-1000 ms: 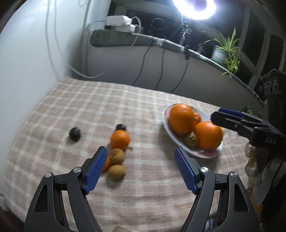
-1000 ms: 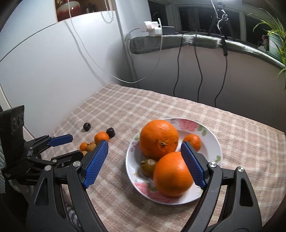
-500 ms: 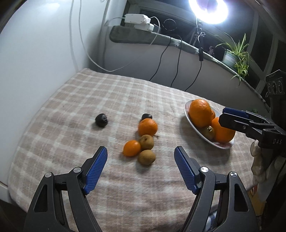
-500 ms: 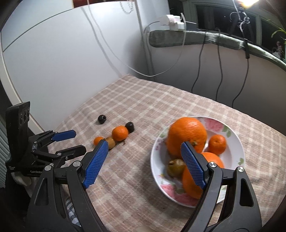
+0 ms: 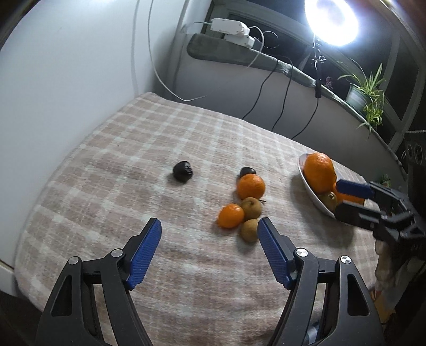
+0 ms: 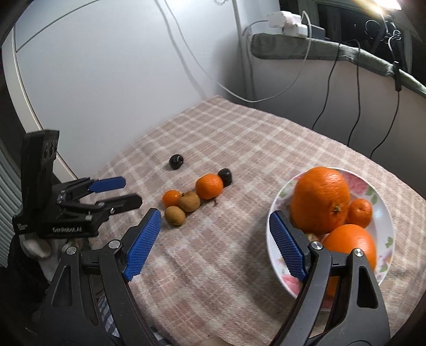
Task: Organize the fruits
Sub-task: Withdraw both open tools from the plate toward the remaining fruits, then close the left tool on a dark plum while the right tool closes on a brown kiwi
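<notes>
A flowered white plate (image 6: 383,186) at the right holds two big oranges (image 6: 320,199), a small mandarin (image 6: 360,213) and a brown fruit; it also shows in the left wrist view (image 5: 311,197). Loose on the checked cloth lie two mandarins (image 5: 250,185) (image 5: 230,215), two brown kiwis (image 5: 251,207) (image 5: 249,230) and two dark fruits (image 5: 183,171) (image 5: 247,171). My left gripper (image 5: 209,250) is open and empty, just short of the loose cluster. My right gripper (image 6: 214,242) is open and empty, beside the plate's left rim.
The cloth-covered table (image 5: 133,149) stands against a white wall at the left. Cables (image 5: 282,90) hang down the back panel. A power strip (image 5: 230,26), a bright ring lamp (image 5: 331,20) and a potted plant (image 5: 364,93) are on the ledge behind.
Both grippers have pulled back and swung left; the loose fruit cluster now lies further ahead of the left gripper. The right gripper has moved off the plate to its left side. Both stay open.
</notes>
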A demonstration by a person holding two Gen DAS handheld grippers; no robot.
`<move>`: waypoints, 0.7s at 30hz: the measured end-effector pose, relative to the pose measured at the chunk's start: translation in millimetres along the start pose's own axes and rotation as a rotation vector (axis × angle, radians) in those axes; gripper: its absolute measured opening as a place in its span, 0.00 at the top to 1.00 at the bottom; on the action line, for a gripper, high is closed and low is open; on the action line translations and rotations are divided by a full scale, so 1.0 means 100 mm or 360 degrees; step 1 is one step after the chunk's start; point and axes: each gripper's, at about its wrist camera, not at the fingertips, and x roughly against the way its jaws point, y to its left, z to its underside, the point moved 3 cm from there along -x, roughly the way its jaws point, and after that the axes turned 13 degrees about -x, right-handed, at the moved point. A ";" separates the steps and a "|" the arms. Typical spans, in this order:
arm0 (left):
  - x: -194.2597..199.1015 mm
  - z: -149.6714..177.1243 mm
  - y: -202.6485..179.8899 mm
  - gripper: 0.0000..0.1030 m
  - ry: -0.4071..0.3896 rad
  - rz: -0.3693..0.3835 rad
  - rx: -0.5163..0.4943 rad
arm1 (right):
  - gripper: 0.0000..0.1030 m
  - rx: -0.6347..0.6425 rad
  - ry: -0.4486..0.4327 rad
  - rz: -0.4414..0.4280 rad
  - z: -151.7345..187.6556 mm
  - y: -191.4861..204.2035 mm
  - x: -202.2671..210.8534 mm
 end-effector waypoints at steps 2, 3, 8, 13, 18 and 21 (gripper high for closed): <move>-0.01 -0.01 0.04 0.29 0.0000 -0.0004 0.0011 | 0.17 0.0009 0.0019 -0.0012 0.02 0.04 -0.05; -0.03 -0.01 0.07 0.30 0.0002 -0.0004 0.0018 | 0.17 0.0012 0.0026 -0.0016 0.03 0.05 -0.08; -0.10 -0.06 0.18 0.38 0.0012 -0.0004 0.0031 | 0.17 0.0033 0.0067 -0.0037 0.07 0.13 -0.21; -0.19 -0.13 0.28 0.45 0.0024 -0.0002 0.0028 | 0.17 0.0070 0.0111 -0.0061 0.11 0.24 -0.35; -0.29 -0.19 0.31 0.51 0.0041 -0.0003 0.0020 | 0.28 0.0119 0.0154 -0.0070 0.15 0.32 -0.48; -0.35 -0.22 0.32 0.51 0.0049 -0.0008 0.0012 | 0.29 0.0130 0.0175 -0.0077 0.16 0.34 -0.54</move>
